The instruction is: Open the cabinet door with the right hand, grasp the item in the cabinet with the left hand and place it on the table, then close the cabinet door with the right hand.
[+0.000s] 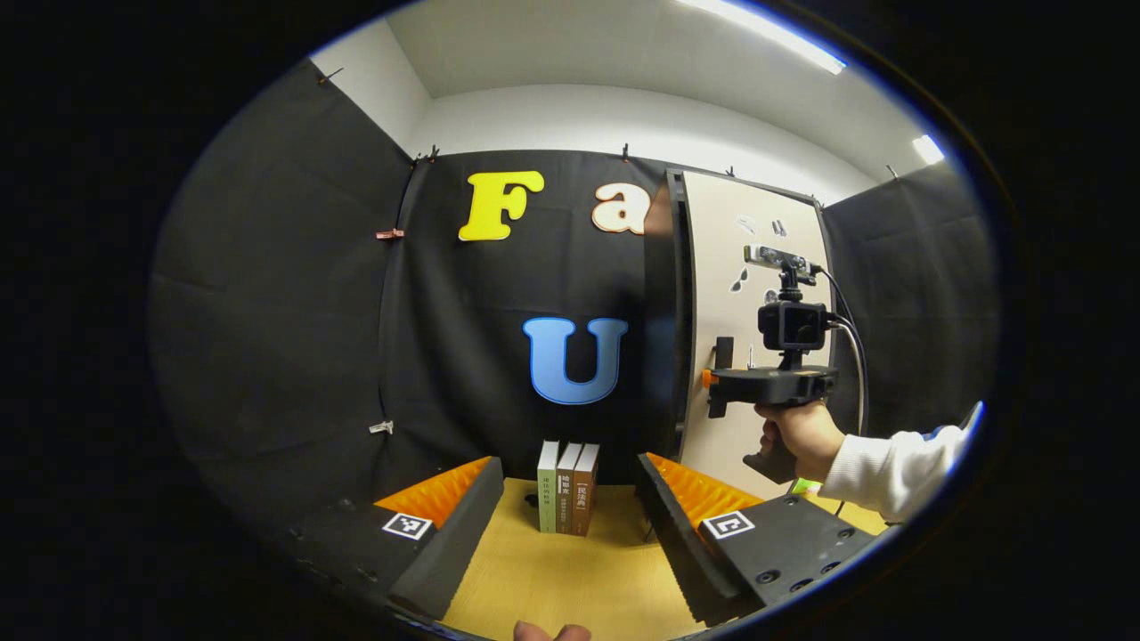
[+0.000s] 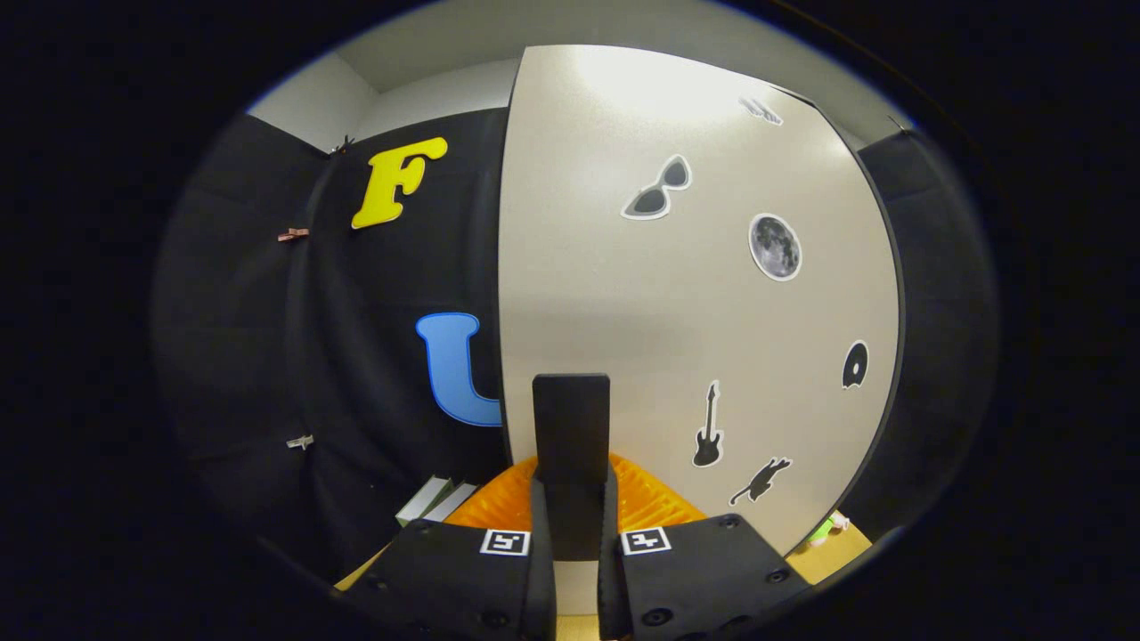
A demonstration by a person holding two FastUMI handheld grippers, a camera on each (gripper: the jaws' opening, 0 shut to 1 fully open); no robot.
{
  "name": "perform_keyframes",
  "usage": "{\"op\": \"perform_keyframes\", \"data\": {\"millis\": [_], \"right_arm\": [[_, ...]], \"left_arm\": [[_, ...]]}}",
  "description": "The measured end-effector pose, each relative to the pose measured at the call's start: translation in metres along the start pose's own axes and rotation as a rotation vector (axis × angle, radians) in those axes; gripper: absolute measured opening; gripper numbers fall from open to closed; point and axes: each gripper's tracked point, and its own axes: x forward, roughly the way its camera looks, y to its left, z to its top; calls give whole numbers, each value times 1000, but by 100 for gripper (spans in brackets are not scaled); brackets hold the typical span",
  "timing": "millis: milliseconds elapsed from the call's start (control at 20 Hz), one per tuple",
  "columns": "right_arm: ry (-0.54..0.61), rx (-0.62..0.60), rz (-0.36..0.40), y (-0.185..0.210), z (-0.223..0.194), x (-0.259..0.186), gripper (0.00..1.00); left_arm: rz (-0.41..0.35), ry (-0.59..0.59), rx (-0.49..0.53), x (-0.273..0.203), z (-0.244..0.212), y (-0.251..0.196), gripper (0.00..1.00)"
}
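Pale beige laminate made up the cabinet door (image 2: 677,312), which stood swung partly out from the cabinet, its face dotted with small stickers (sunglasses, a moon, a guitar, a cat among them). A black upright handle (image 2: 571,445) was fixed near the door's free edge. In the right gripper view the right claw (image 2: 570,499) was clamped on that handle, one finger pressed against each side of it. In the left gripper view the same claw (image 1: 712,381) appeared farther off, level with the door's edge (image 1: 681,312), held by a hand (image 1: 802,436) in a white sleeve (image 1: 891,467), with a small camera mounted above it.

The left claw (image 1: 570,499) hung low over the wooden table (image 1: 570,570) with its fingers set wide apart, nothing between them. Beyond its tips three books (image 1: 567,488) stood upright side by side on the table against the black cloth wall, just left of the door's lower edge. The cabinet's interior was hidden behind the door, so I could not tell where the item inside it lay. A small green thing (image 2: 824,531) sat on the table at the door's far lower corner, too small to make out.
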Motion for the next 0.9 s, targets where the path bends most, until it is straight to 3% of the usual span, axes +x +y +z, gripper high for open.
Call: {"op": "perform_keyframes", "data": {"millis": [650,900], "right_arm": [[34,43,173,-62,2,-141,22],[40,59,218,-84,7,-174,22]], "left_arm": [[-27,-34,19,-10,21,-58,96],[-32,-32,21,-3,23,-81,94]]}}
